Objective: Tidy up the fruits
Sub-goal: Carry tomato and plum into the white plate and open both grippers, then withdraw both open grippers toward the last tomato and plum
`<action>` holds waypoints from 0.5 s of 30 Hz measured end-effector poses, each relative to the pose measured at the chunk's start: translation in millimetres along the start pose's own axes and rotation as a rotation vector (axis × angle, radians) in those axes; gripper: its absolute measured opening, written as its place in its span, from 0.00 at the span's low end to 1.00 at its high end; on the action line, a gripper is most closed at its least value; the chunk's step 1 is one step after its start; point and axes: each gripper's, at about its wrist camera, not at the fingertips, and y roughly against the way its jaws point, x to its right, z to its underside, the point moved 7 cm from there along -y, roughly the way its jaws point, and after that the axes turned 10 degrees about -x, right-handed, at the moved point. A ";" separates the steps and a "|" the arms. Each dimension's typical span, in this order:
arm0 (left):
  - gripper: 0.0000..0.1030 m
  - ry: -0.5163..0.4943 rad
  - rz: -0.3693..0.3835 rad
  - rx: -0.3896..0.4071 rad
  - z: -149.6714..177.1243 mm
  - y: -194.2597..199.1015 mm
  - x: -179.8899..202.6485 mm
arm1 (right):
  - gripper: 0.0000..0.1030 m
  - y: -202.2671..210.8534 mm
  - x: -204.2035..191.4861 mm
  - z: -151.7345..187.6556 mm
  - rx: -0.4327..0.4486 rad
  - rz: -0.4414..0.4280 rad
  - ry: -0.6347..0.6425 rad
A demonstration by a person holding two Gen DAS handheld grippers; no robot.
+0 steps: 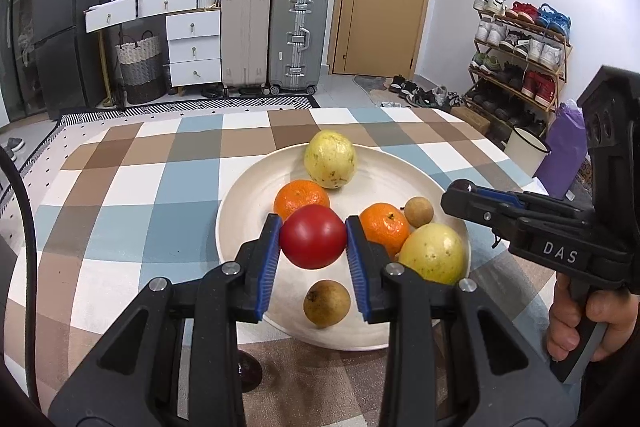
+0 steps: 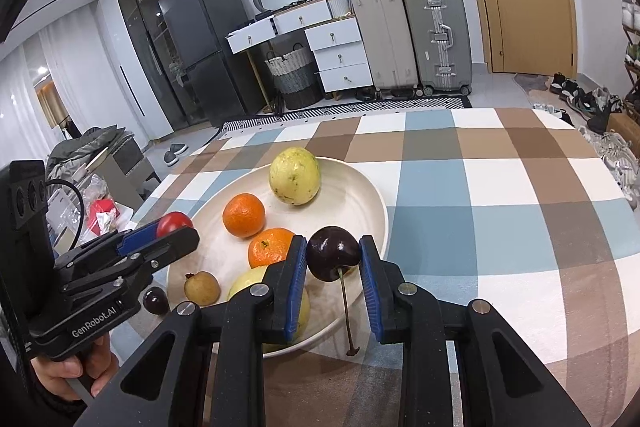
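Note:
A white plate on the checked tablecloth holds two yellow guavas, two oranges and two small brown fruits. My left gripper is shut on a red tomato above the plate's near left part. My right gripper is shut on a dark cherry with a long stem, above the plate's right rim. The right gripper also shows in the left wrist view. A second dark cherry lies on the cloth left of the plate.
The table's far edge runs behind the plate. Beyond it stand suitcases, a drawer unit, a fridge, a door and a shoe rack. A white bucket sits beside the table's right side.

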 end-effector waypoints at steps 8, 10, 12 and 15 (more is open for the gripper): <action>0.29 -0.028 -0.006 0.007 -0.3 0.8 7.5 | 0.36 -1.4 -5.6 1.8 -0.009 -0.007 0.016; 0.32 -0.018 -0.004 0.016 -0.8 3.3 5.9 | 0.42 1.0 -6.7 1.8 0.002 -0.006 0.021; 0.41 -0.006 -0.009 0.033 -1.4 6.8 4.1 | 0.50 4.6 -6.9 2.1 0.014 0.002 0.028; 0.64 0.011 -0.017 0.056 -0.6 14.2 -0.1 | 0.69 10.8 -5.8 3.7 0.027 0.013 0.030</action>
